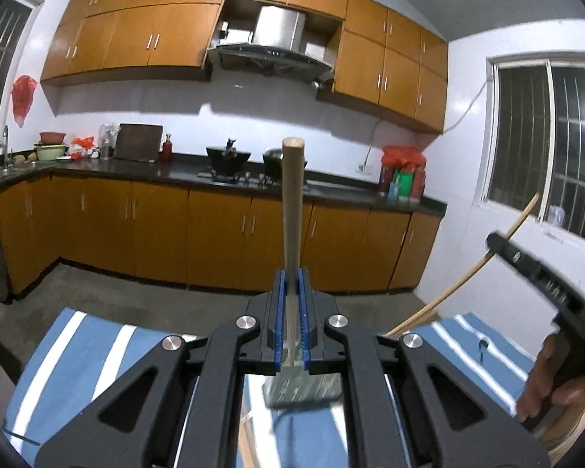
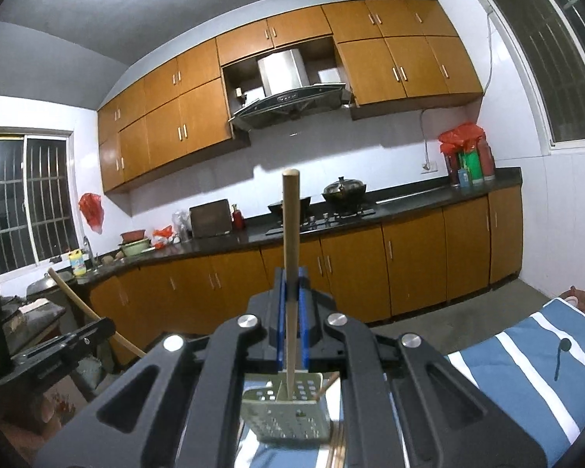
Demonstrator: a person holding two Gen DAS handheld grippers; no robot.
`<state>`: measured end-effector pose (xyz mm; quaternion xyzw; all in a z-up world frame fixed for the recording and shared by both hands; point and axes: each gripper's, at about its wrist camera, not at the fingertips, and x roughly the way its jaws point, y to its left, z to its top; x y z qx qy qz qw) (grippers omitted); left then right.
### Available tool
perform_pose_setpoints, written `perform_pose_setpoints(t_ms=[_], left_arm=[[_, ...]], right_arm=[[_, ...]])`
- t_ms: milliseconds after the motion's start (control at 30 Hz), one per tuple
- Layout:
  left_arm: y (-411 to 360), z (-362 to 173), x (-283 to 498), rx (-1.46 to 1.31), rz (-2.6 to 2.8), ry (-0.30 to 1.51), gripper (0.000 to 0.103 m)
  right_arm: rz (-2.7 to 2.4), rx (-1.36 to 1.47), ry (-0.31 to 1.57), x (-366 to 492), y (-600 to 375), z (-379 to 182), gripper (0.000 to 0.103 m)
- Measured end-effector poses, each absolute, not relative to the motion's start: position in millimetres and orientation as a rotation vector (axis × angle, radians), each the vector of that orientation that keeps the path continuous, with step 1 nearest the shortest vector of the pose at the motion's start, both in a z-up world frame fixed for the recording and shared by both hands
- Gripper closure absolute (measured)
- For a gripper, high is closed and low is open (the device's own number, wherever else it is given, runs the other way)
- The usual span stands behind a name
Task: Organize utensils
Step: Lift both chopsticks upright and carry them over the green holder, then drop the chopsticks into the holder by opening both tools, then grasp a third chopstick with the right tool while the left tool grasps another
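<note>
While the striped blue cloth [image 1: 78, 347] fills the lower frame in both views, the left gripper [image 1: 291, 284] is clamped on a solid spatula's [image 1: 292, 202] wooden handle at centre, and the right gripper [image 2: 291, 284] likewise pinches a slotted spatula [image 2: 290, 234].

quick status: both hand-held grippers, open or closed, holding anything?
Left hand-held gripper: closed on the wooden handle of a solid spatula.
Right hand-held gripper: closed on the wooden handle of a slotted spatula.
</note>
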<state>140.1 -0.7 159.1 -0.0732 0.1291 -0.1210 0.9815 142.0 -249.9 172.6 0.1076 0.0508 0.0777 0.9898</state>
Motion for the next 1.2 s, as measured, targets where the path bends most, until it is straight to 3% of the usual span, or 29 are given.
perform_pose_setpoints(t_ms=[267,500,533,567,633,800,1000,1200], left_arm=[[-23,145,168,-0.149,-0.235,0.225,0.096],[-32,105,190,-0.143,-0.237,0.353,0.093],[-31,104,190,-0.144,-0.234,0.355,0.086],[-30,104,189,-0.145,-0.231,0.353,0.071],[-28,107,184,-0.149,-0.225,0.335,0.060],[-21,118,175,-0.157,-0.231,0.300,0.056],[-1,126,151,-0.192,-0.207,0.262,0.050],[16,91,129,-0.118,-0.086,0.328,0.047]], right_arm=[[0.124,0.209,0.134,180,-240,151,0.095],[0.128,0.176,0.231,199,-229,122,0.092],[0.128,0.172,0.235,200,-228,120,0.092],[0.129,0.170,0.239,200,-228,118,0.090],[0.130,0.175,0.238,197,-228,116,0.087],[0.122,0.187,0.206,179,-238,123,0.078],[0.083,0.212,0.203,144,-260,118,0.075],[0.054,0.223,0.420,136,-276,53,0.075]])
